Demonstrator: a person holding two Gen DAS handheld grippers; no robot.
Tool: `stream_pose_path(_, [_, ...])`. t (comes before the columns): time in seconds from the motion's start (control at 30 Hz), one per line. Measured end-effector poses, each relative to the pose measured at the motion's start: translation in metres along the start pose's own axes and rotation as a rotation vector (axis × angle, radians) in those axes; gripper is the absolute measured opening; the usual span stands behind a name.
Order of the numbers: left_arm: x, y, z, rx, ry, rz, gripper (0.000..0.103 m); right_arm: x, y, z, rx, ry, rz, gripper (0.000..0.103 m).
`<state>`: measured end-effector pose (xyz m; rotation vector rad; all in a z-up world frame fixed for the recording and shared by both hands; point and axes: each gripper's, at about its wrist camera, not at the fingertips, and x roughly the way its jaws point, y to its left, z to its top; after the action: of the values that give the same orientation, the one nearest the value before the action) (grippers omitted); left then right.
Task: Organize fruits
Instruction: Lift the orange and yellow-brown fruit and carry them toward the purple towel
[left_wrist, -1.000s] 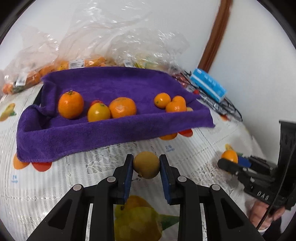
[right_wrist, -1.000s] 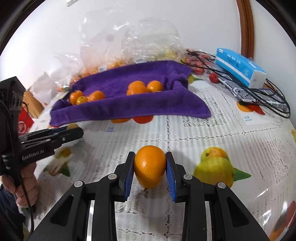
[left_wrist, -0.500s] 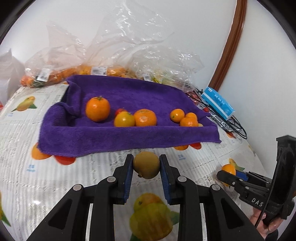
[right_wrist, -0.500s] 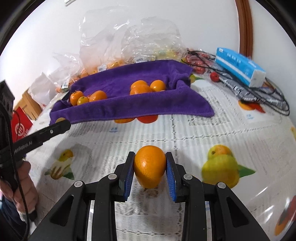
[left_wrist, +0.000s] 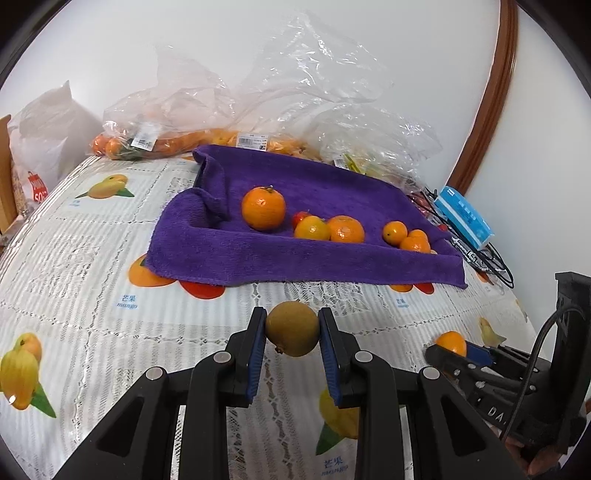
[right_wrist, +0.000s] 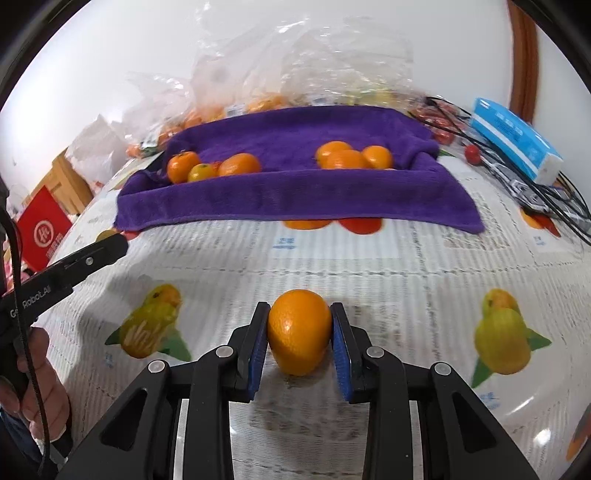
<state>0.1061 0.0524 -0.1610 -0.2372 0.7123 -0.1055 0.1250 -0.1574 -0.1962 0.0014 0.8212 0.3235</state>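
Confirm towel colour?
Purple towel; clearest in the left wrist view.

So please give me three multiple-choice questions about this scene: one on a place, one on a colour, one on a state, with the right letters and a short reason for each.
1. Where do the loose oranges lie?
A. on the purple towel
B. in a wire basket
C. on the floor

2. What colour is the fruit in the left gripper?
A. bright red
B. brownish green
C. white

3. What is the state of the right gripper?
A. wide open, holding nothing
B. out of sight
C. shut on an orange

Answers:
1 A, the left wrist view shows them resting on the towel.
2 B, the fruit between the blue pads is dull brown-green.
3 C, both pads press on the orange's sides.
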Motion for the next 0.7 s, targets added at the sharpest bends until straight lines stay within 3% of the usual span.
stream_pose_path(0.27, [-0.006, 0.0, 0.001, -0.002, -0.024, 0.013, 0.027, -0.001, 0.019, -0.001, -0.034, -0.003, 0.022, 0.032])
stream_pose_path(0.47, [-0.01, 0.004, 0.003, -0.022, -0.045, 0.012, 0.027, -0.013, -0.002, -0.002, 0.057, -0.002, 0.022, 0.032])
stream_pose_path(0.7, [-0.013, 0.003, 0.003, -0.012, -0.064, 0.03, 0.027, -0.045, -0.02, 0.009, 0.096, -0.081, -0.035, 0.032])
